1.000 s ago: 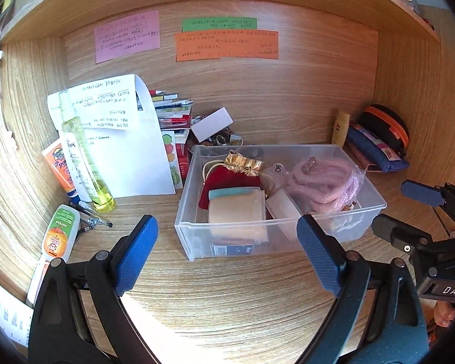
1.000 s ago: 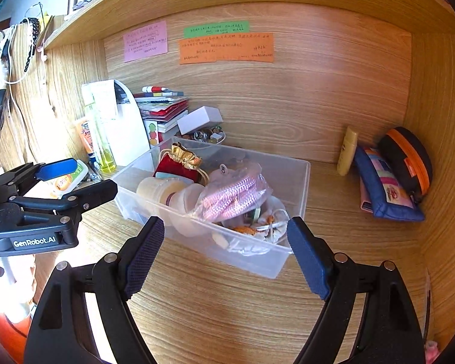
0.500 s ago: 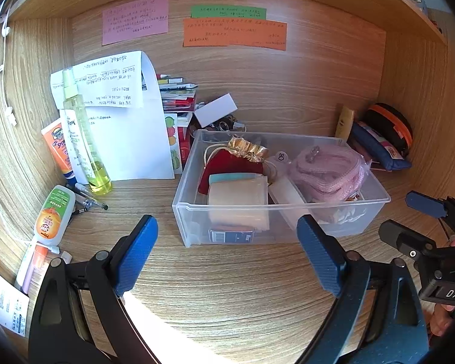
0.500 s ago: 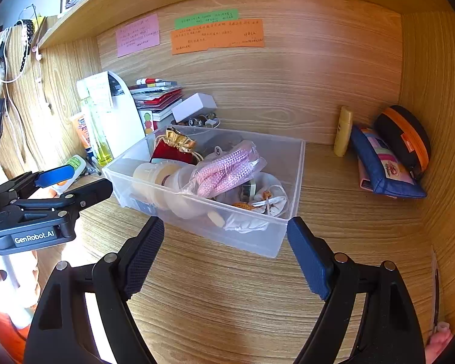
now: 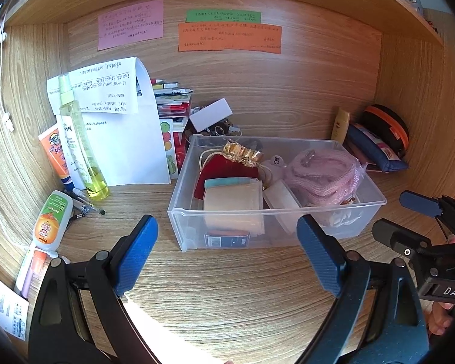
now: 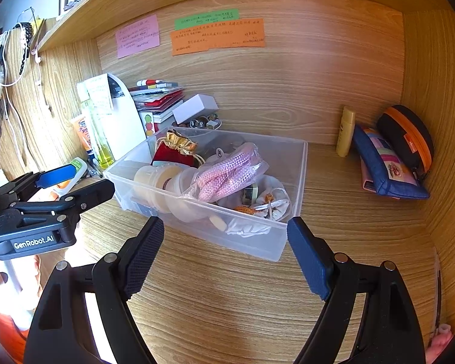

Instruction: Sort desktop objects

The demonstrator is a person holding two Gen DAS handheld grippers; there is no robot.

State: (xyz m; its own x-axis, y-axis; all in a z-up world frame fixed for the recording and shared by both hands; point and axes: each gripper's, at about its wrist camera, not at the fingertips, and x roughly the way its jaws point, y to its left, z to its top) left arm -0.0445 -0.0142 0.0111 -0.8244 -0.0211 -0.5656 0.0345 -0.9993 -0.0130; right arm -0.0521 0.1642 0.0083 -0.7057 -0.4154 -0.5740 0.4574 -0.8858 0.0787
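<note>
A clear plastic bin (image 5: 185,227) (image 6: 300,166) sits mid-desk. It holds a red pouch with gold trim (image 5: 227,166) (image 6: 173,153), a bagged pink cord (image 5: 321,173) (image 6: 227,173), a beige roll (image 5: 233,203) (image 6: 154,179) and white pouches (image 6: 270,203). My left gripper (image 5: 227,254) is open and empty, just in front of the bin; it also shows in the right wrist view (image 6: 75,182). My right gripper (image 6: 224,248) is open and empty at the bin's near right corner; it also shows in the left wrist view (image 5: 406,215).
At the left stand a yellow spray bottle (image 5: 79,139), an orange tube (image 5: 53,154), a small orange-label bottle (image 5: 50,221), pens (image 5: 85,204) and papers (image 5: 127,139). Books (image 6: 157,94) and a white box (image 6: 194,107) lie behind the bin. A yellow tube (image 6: 345,130), blue pouch (image 6: 385,163) and black-orange case (image 6: 409,136) sit at the right.
Both grippers have drawn back and risen a little from the bin, so more of the back wall with its notes shows. Both stay open. Nothing on the desk has moved.
</note>
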